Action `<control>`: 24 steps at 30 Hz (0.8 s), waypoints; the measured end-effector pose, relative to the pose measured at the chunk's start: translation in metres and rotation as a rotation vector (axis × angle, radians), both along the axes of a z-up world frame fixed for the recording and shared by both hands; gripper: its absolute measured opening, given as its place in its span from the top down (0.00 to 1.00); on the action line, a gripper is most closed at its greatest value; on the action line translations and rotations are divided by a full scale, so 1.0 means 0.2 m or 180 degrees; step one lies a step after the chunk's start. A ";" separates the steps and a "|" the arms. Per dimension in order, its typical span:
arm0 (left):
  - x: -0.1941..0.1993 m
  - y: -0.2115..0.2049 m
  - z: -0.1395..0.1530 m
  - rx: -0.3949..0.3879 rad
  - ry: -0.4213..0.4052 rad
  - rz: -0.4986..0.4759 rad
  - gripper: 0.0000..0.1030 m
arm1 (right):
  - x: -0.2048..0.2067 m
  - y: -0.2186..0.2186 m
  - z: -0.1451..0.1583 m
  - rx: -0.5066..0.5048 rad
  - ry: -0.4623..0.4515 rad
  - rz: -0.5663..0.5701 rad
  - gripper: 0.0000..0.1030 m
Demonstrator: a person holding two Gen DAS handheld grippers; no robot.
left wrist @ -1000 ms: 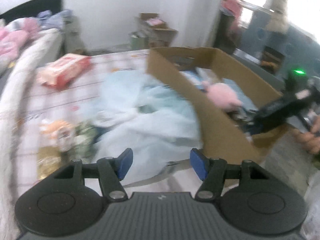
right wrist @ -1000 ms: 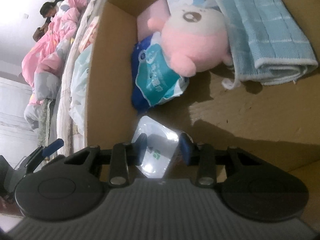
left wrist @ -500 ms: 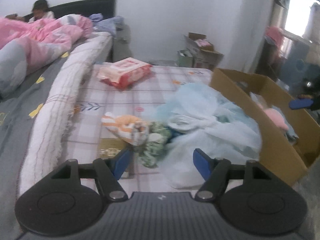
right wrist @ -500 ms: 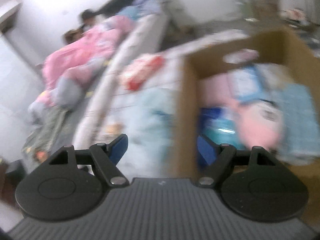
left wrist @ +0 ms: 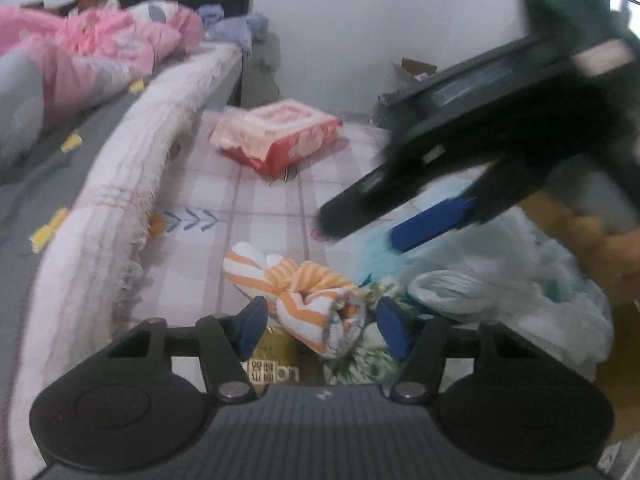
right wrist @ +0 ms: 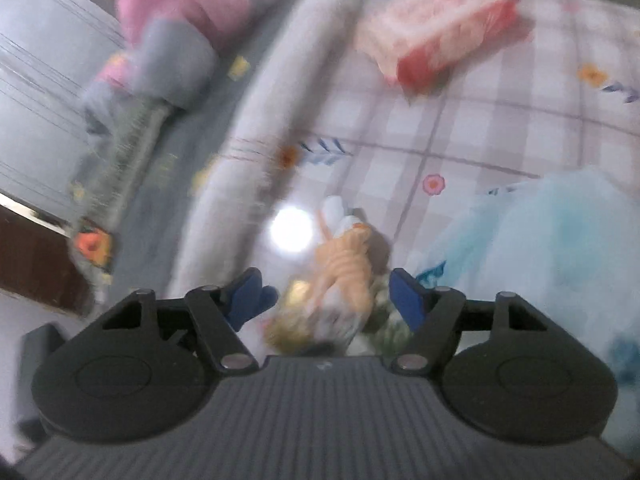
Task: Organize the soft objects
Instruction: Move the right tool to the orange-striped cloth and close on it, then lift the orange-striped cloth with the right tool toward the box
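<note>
An orange-and-white striped rolled cloth [left wrist: 296,296] lies on the checked bed sheet [left wrist: 256,208], right in front of my open left gripper [left wrist: 322,324], its near end between the blue pads. A green patterned cloth [left wrist: 360,360] lies beside it. My right gripper [right wrist: 324,300] is open and empty, hovering over the same striped cloth [right wrist: 344,264]; that view is motion-blurred. The right gripper also shows in the left wrist view [left wrist: 400,220], above the sheet at right.
A red-and-pink tissue pack [left wrist: 276,136] lies farther back on the sheet. A pale blue plastic bag [left wrist: 500,288] sits at right, with a cardboard box edge [left wrist: 548,208] behind it. A rolled white blanket [left wrist: 120,184] runs along the left. A person under pink bedding [left wrist: 92,36] lies far left.
The right gripper let go of a shiny packet in the box, left the box and swung left over the striped cloth. The left gripper turned left and moved close to that cloth.
</note>
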State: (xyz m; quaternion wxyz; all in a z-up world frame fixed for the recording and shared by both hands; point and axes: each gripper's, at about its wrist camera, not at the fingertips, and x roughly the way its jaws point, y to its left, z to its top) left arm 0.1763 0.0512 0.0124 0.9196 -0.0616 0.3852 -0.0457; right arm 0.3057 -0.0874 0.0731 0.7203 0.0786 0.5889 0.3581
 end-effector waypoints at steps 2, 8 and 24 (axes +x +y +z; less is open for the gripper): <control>0.04 0.02 -0.04 -0.0052 0.0064 -0.0004 0.44 | 0.05 0.09 -0.09 -0.0130 0.0085 0.0075 0.35; 0.08 0.06 -0.11 -0.0248 0.0182 -0.0014 0.44 | 0.11 0.24 -0.27 -0.0326 0.0258 0.0259 0.44; 0.00 0.04 0.11 -0.0212 -0.0074 0.0000 0.46 | 0.02 0.18 -0.08 0.0137 0.0074 0.0145 0.59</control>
